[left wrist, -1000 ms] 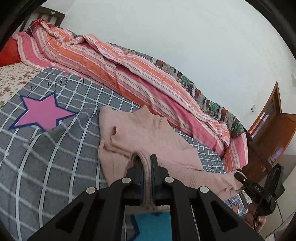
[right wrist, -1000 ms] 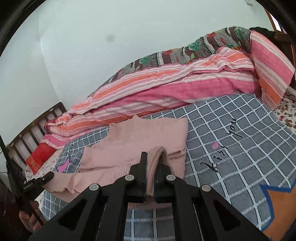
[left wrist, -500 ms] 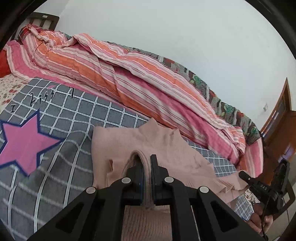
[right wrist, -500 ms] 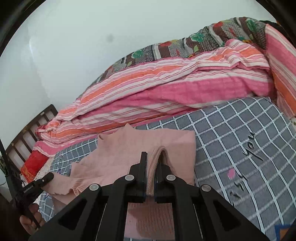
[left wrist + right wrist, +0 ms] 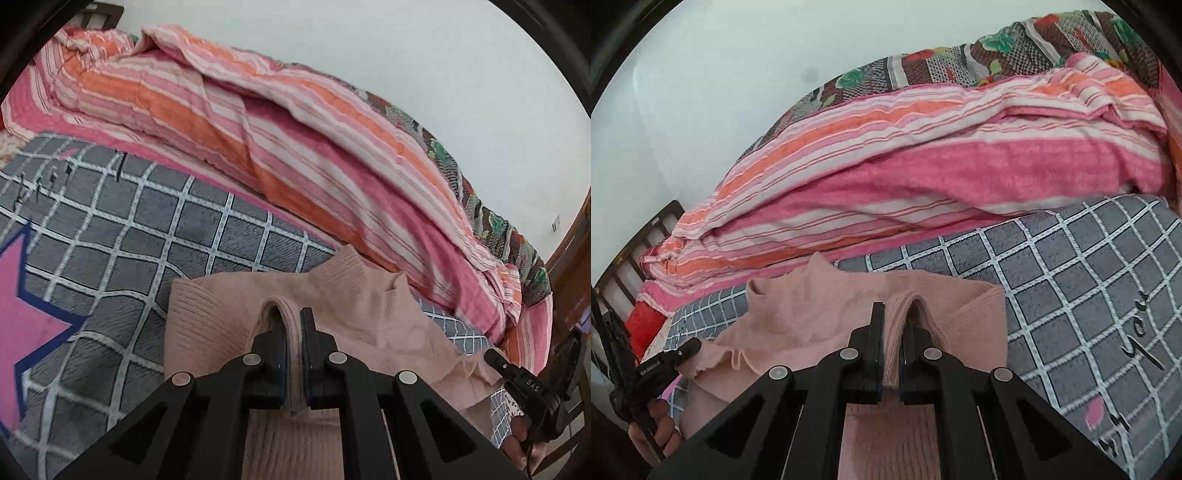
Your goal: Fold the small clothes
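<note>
Your left gripper (image 5: 291, 325) and right gripper (image 5: 892, 321) are each clamped on the ribbed hem of the pink sweater (image 5: 229, 314), lying near the striped quilt (image 5: 295, 147). It's soft, light, floppy; pinch that thicker ribbing.

The left gripper (image 5: 291, 321) points forward and somewhat down, its fingers (image 5: 309, 332) pressed together on a fold of sweater (image 5: 221, 317) that stands up between them. The right gripper (image 5: 892, 321) is angled the same way, its fingers (image 5: 876, 325) likewise clamped on a sweater fold. Each hand (image 5: 659, 430) grips its handle, knuckles showing low beside the other gripper's fingers.
</note>
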